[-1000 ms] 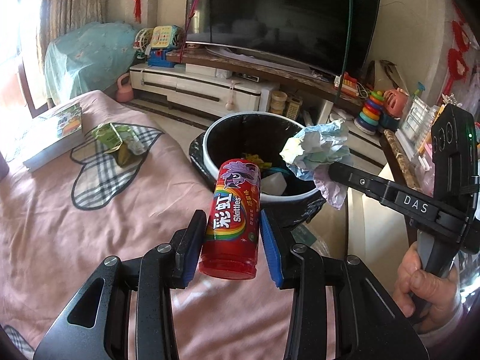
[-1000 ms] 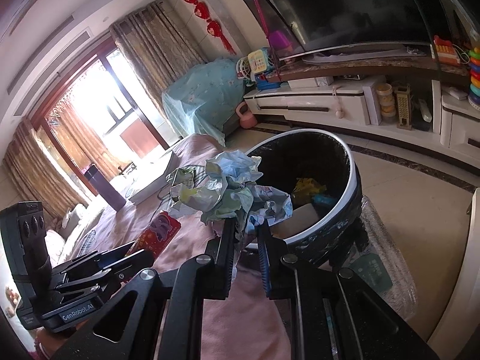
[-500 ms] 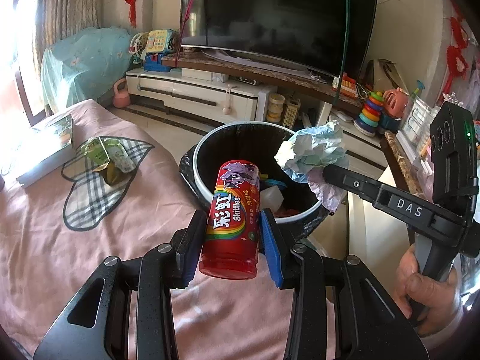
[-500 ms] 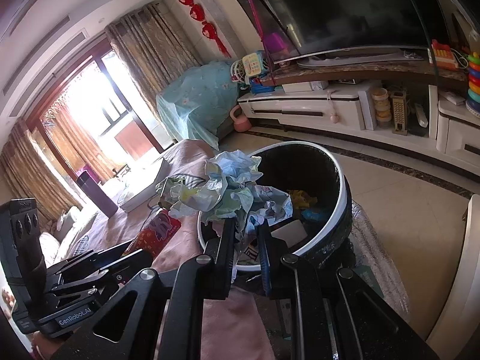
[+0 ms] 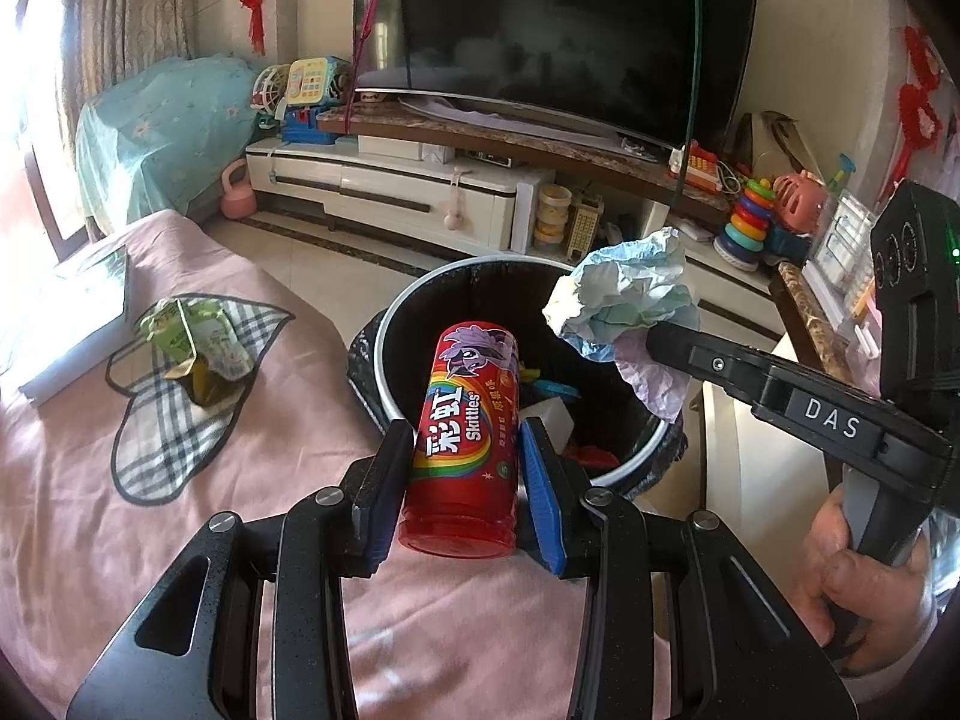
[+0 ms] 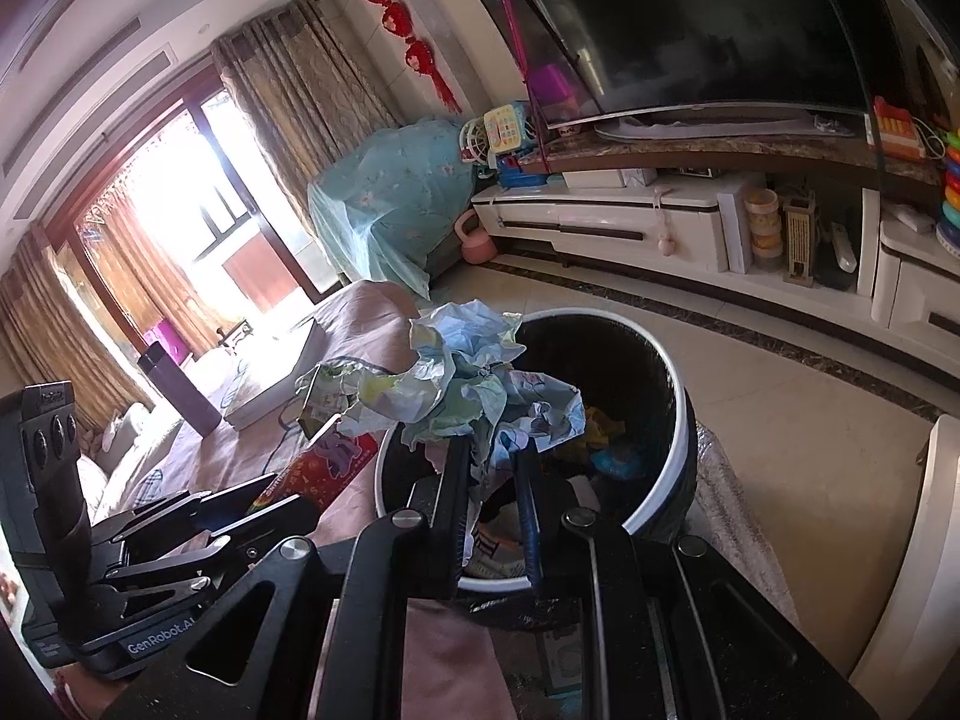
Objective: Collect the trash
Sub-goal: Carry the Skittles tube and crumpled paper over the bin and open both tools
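My left gripper [image 5: 467, 450] is shut on a red Skittles can [image 5: 465, 432] and holds it over the near rim of the black trash bin [image 5: 414, 300]. My right gripper [image 6: 491, 462] is shut on a crumpled paper wad [image 6: 474, 378] and holds it above the bin [image 6: 672, 420]. The wad also shows in the left wrist view [image 5: 624, 300], over the bin's right side. The can also shows in the right wrist view [image 6: 324, 468]. Trash lies inside the bin. A green snack wrapper [image 5: 198, 342] lies on the pink table cover [image 5: 120, 540].
A book [image 5: 78, 312] lies at the table's left edge. A dark bottle [image 6: 174, 384] stands on the table. A white TV cabinet [image 5: 420, 198] with a television and toys stands behind the bin. A white counter edge [image 6: 912, 570] is at the right.
Both grippers have moved forward with their loads. The can and the paper wad now hang further over the bin's opening.
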`<action>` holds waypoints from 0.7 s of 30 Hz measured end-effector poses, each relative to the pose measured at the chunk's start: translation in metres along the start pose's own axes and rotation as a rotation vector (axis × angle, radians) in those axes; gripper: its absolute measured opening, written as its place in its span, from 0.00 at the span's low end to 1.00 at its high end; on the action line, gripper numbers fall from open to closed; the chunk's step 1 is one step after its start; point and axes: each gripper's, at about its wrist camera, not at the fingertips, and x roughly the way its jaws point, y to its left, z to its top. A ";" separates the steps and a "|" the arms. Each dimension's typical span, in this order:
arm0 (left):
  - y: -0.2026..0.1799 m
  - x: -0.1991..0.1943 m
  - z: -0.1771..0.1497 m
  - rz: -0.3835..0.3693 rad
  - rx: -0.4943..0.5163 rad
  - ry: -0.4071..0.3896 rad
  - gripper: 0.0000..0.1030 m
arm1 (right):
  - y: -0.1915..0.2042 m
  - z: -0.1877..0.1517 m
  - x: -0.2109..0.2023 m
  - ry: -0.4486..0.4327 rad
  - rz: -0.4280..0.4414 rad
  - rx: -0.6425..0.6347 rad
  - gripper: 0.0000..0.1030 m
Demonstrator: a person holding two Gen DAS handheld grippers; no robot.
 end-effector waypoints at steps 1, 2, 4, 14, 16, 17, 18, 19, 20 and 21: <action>0.000 0.002 0.002 0.001 0.000 0.002 0.35 | -0.001 0.002 0.001 0.004 -0.003 0.000 0.15; 0.000 0.005 0.003 0.001 0.001 0.004 0.35 | -0.002 0.004 0.003 0.006 -0.004 0.000 0.15; 0.000 0.009 0.005 0.002 0.001 0.009 0.35 | -0.002 0.006 0.006 0.013 -0.011 -0.005 0.15; -0.002 0.024 0.013 0.008 -0.002 0.026 0.35 | -0.012 0.013 0.022 0.054 -0.026 0.003 0.15; -0.002 0.026 0.015 0.011 0.000 0.026 0.35 | -0.013 0.014 0.023 0.060 -0.027 0.003 0.15; -0.002 0.028 0.016 0.011 0.000 0.027 0.35 | -0.013 0.014 0.024 0.063 -0.028 0.003 0.15; -0.001 0.028 0.016 0.011 -0.001 0.028 0.35 | -0.013 0.014 0.025 0.066 -0.029 0.002 0.15; -0.001 0.029 0.017 0.012 -0.002 0.030 0.35 | -0.014 0.015 0.026 0.068 -0.030 0.002 0.15; -0.001 0.030 0.017 0.012 -0.003 0.031 0.35 | -0.014 0.015 0.027 0.071 -0.032 0.002 0.15; -0.001 0.031 0.018 0.011 -0.003 0.032 0.35 | -0.015 0.016 0.028 0.076 -0.034 0.001 0.16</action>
